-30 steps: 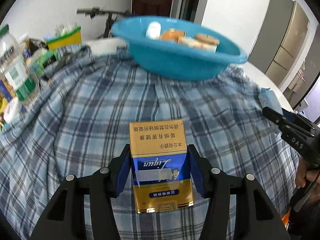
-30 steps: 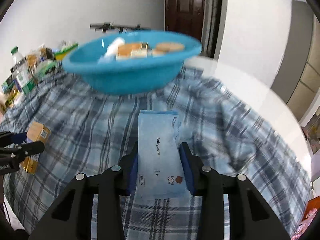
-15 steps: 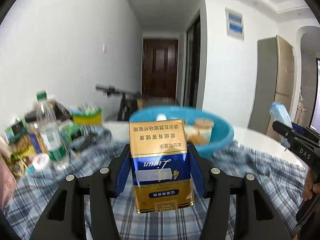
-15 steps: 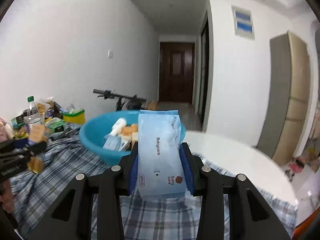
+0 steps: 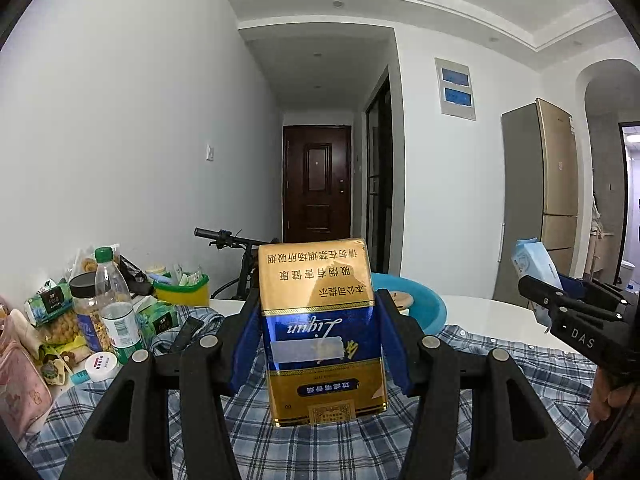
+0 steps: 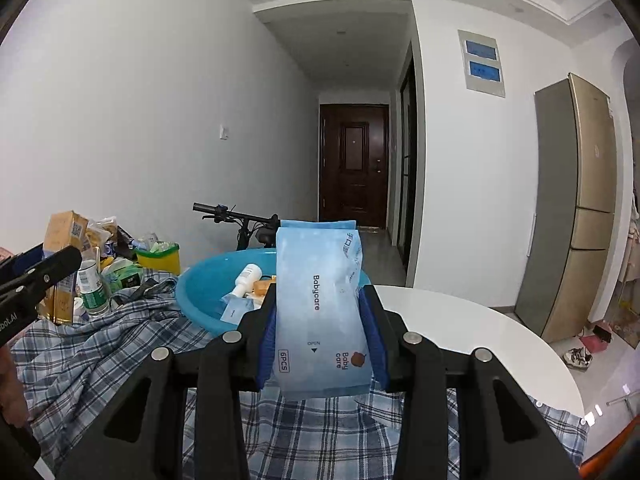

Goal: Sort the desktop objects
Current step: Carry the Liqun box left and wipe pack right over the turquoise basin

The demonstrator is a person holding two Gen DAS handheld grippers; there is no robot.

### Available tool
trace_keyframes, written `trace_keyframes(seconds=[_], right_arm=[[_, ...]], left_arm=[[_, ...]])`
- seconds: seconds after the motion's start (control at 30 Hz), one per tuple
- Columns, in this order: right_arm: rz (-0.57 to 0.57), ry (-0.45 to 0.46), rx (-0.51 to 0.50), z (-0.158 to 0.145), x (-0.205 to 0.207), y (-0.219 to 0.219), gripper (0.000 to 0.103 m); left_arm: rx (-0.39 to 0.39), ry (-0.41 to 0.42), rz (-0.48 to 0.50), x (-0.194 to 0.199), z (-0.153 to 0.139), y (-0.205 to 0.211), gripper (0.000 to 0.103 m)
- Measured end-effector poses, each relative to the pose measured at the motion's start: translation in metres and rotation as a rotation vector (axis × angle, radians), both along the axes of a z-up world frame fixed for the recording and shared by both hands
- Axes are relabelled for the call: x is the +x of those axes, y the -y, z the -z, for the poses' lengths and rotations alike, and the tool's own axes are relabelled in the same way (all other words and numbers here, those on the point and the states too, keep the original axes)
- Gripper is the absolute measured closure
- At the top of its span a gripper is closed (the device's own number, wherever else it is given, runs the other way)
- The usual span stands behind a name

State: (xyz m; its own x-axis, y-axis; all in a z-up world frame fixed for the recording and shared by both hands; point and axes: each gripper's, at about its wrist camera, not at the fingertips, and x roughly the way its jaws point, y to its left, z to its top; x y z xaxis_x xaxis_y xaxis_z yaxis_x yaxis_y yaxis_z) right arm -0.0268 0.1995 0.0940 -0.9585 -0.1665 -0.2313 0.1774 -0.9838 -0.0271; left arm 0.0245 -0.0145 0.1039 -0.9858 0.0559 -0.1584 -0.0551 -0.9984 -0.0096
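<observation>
The left tongs clench a gold-and-blue cigarette pack at lower centre, the right tongs clench a pale blue wipes packet, both raised before the blue basin on the checked-cloth bench.

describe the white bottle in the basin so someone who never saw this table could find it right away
Start at the round blue basin on the plaid cloth, beyond the right gripper holding the wipes pack. Inside lies a small white bottle, tipped on its side. It is the only white, cylindrical item there; its neighbours are flat packets and orange pieces.
</observation>
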Motion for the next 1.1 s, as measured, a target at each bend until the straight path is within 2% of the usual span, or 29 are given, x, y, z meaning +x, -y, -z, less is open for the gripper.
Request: trace_keyframes(seconds=[0.53, 0.93, 1.1], right_arm=[[-0.014, 0.001, 0.026, -0.001, -0.004, -0.001, 0.066], [-0.019, -0.056, 0.064, -0.030, -0.038, 0.002, 0.066], [-0.019, -0.017, 0.037, -0.032, -0.064, 0.003, 0.066]], left_arm=[[-0.010, 0.023, 0.010, -0.018, -0.009, 0.000, 0.046], [-0.013, 0.000, -0.005, -0.068, -0.031, -0.004, 0.046], [-0.004, 0.013, 0.010, -0.099, -0.036, -0.008, 0.046]])
